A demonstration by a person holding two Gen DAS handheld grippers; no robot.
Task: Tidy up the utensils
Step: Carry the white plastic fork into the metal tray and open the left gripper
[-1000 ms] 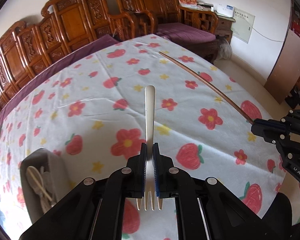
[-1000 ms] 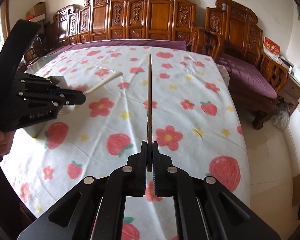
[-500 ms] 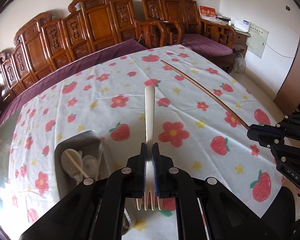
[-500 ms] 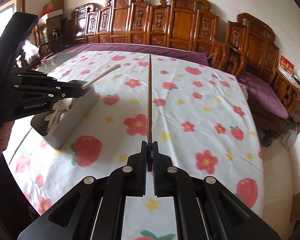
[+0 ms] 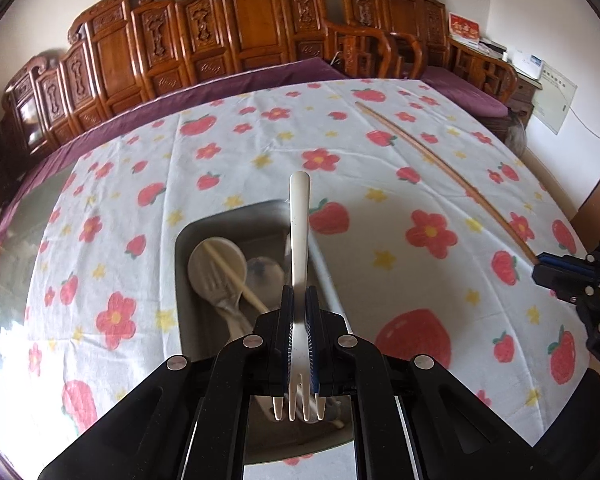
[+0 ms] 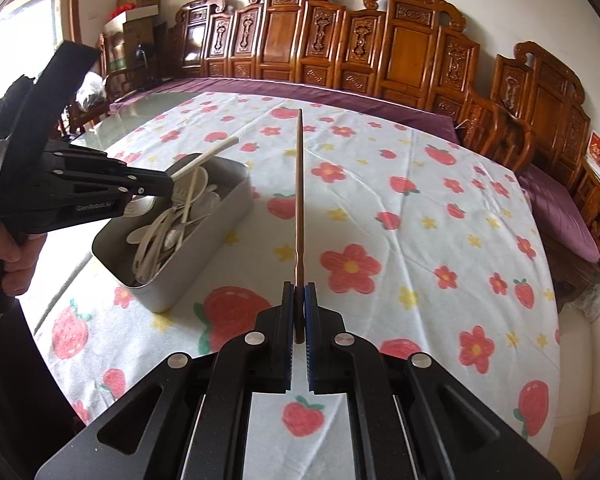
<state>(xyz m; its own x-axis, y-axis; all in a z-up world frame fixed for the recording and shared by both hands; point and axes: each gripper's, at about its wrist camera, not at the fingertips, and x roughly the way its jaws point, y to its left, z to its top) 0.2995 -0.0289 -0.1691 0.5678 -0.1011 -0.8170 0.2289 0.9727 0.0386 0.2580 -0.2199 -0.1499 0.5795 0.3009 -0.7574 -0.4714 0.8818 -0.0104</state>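
The grey tin [image 6: 204, 236] below the left claw [image 5: 299, 312] holds pale spoons [image 5: 218, 268] and a chopstick [image 5: 236, 280]. That claw is clamped on a white fork [image 5: 299, 240], handle pointing ahead over the tin, tines back. The right claw [image 6: 299, 304] grips a brown chopstick [image 6: 299, 200] pointing straight forward above the bench [image 6: 420, 240].

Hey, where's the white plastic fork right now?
The white fork is clamped in the left tongs, handle pointing forward, hanging above the grey utensil bin at the table's left side.
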